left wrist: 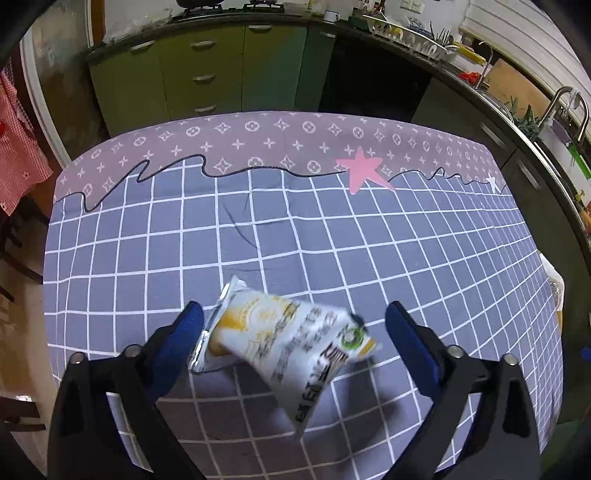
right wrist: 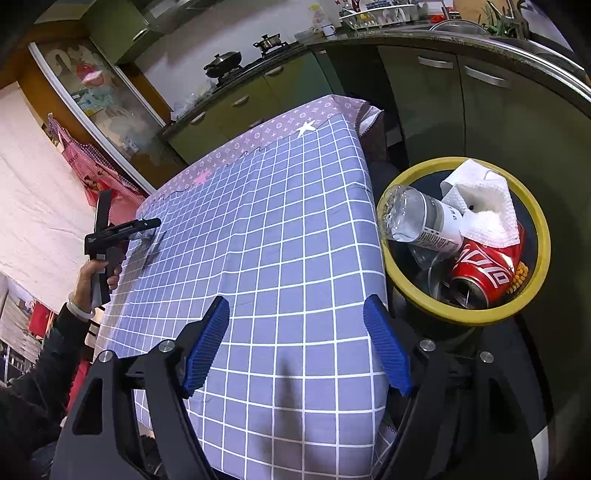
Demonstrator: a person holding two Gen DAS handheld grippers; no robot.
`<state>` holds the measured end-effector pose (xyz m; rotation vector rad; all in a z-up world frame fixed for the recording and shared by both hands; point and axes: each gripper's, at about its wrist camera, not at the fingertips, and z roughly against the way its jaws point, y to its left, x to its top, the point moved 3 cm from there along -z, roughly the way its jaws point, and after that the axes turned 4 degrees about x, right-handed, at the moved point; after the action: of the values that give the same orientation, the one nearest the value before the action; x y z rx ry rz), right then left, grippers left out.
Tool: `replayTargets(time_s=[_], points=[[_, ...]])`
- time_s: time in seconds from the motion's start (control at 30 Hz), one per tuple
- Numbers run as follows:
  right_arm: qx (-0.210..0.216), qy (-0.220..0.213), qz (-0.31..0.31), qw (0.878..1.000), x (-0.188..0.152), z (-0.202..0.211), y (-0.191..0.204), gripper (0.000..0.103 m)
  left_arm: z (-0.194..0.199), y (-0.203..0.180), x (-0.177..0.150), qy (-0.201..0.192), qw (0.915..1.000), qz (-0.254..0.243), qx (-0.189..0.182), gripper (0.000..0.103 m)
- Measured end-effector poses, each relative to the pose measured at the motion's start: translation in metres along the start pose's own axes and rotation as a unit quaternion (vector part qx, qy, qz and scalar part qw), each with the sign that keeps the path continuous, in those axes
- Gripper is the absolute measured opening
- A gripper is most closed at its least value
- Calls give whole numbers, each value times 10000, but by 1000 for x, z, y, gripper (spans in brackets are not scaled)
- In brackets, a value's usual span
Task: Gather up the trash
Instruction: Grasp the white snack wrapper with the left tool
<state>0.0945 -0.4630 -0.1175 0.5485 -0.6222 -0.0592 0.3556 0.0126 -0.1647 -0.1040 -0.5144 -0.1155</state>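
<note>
A white and yellow snack wrapper (left wrist: 291,343) lies on the blue checked tablecloth (left wrist: 332,240), between the wide-open blue-padded fingers of my left gripper (left wrist: 295,325), its foil end close to the left pad. My right gripper (right wrist: 295,332) is open and empty above the table's near right edge. Beside that edge stands a yellow-rimmed trash bin (right wrist: 539,221) holding a clear plastic bottle (right wrist: 417,218), a crushed red cola can (right wrist: 487,266) and a white paper towel (right wrist: 480,206). The left gripper (right wrist: 122,232) also shows in the right wrist view, held in a hand over the table's far left side.
Green kitchen cabinets (left wrist: 207,74) and a dark counter with a dish rack (left wrist: 406,33) and sink tap (left wrist: 569,107) run behind and right of the table. A red checked cloth (left wrist: 18,147) hangs at the left. A chair (right wrist: 373,125) stands at the table's far corner.
</note>
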Motion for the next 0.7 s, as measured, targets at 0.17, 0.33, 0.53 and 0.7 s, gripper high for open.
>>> replayTargets(time_s=[0.17, 0.33, 0.53, 0.7], points=[[6, -24, 8, 10000, 1, 3, 0, 75, 1, 2, -7, 153, 9999, 22, -1, 75], [31, -20, 27, 10000, 0, 1, 0, 75, 8, 1, -10, 59, 9999, -108, -30, 61], [-2, -26, 30, 10000, -1, 2, 0, 74, 7, -3, -10, -62, 9992, -394, 36, 48], [-20, 0, 39, 10000, -2, 2, 0, 75, 11, -6, -10, -173, 9987, -471, 34, 46]])
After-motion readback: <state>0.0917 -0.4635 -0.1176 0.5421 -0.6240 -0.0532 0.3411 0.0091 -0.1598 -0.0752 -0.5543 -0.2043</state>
